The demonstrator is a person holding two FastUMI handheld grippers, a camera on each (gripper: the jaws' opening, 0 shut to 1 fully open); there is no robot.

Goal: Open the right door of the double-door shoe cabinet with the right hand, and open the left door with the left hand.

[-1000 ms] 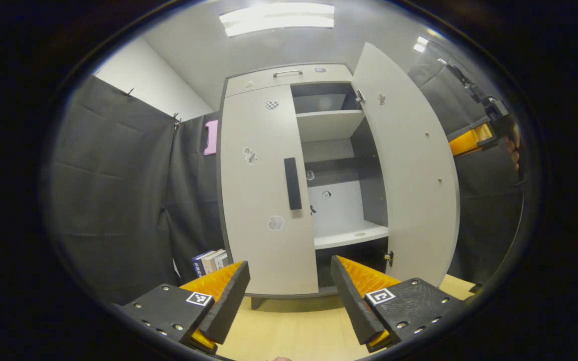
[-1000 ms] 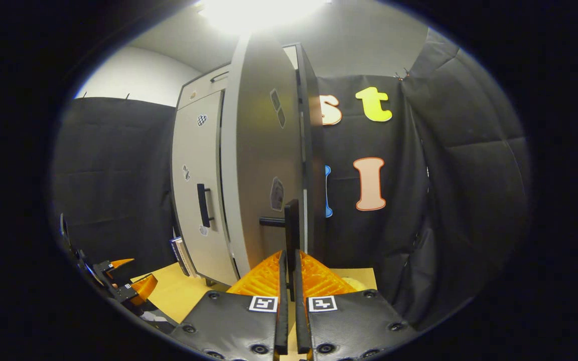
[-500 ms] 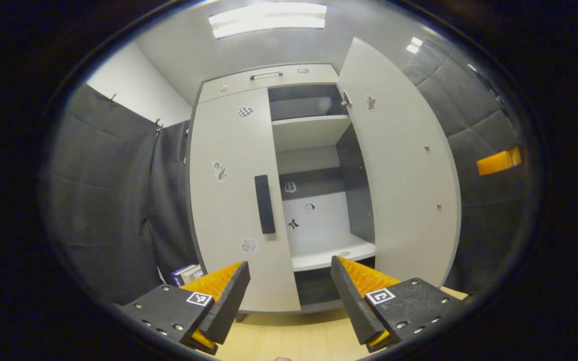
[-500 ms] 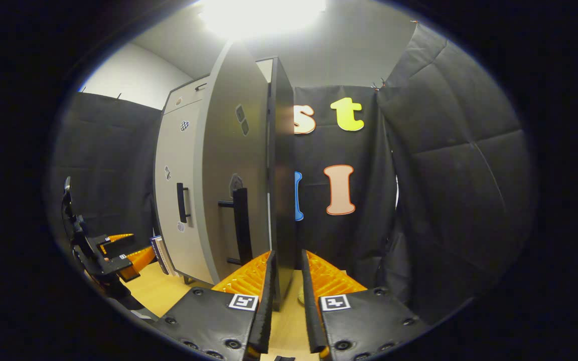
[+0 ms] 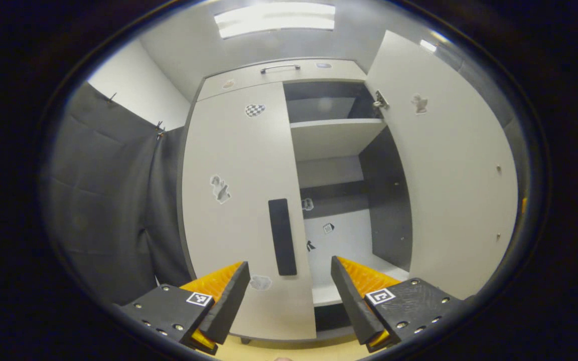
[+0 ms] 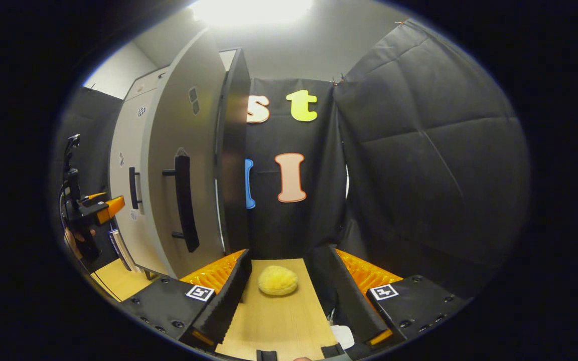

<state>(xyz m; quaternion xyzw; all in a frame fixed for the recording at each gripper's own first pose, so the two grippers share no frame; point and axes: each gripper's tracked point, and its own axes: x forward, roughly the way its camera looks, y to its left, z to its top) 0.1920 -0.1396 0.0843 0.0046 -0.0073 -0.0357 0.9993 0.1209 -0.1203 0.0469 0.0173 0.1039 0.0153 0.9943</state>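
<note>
Your left gripper has its jaws spread with open air between it and the black bar handle on the closed grey left door. The swung-out grey right door walls off your right side. Ahead of your right gripper, a yellow sponge-like lump sits on the light wooden floor.

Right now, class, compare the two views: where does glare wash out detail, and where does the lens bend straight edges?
Left gripper view: the ceiling light is bright but keeps its shape; the open right door bows outward. Right gripper view: the ceiling light blows out to white; the right door curves strongly.
</note>
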